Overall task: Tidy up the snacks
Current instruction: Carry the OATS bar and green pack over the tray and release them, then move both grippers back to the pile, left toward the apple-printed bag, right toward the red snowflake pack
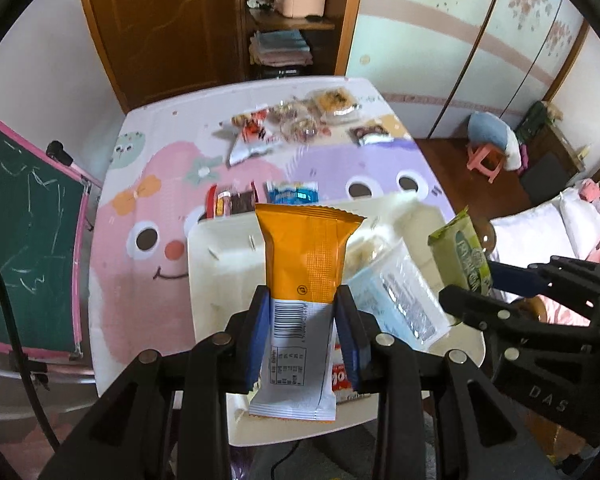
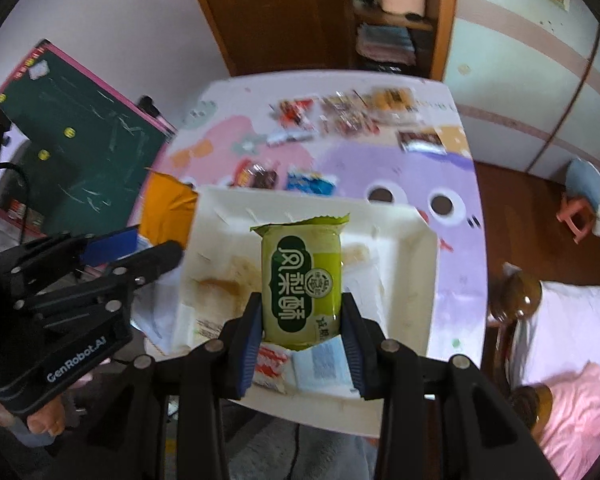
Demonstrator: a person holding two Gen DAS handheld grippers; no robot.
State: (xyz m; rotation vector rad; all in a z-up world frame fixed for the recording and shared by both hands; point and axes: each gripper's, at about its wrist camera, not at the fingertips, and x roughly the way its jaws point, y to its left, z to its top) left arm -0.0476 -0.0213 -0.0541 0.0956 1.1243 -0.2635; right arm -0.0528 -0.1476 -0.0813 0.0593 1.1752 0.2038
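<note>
Cartoon-print tabletop (image 1: 148,200), white tray (image 1: 220,272) below you. Left wrist view: your left gripper (image 1: 304,332) fingers clamp the orange packet (image 1: 306,256) over the tray; lower it flat before letting go. Right wrist view: right gripper (image 2: 302,328) fingers pinch the green packet (image 2: 300,280) above the tray; set it beside, not atop.

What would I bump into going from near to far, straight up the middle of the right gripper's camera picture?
Right gripper → green snack packet with dark label clamped in it → white rectangular tray → blue snack wrapper on the cartoon tablecloth → far pile of clear and red wrappers → brown wooden door.
</note>
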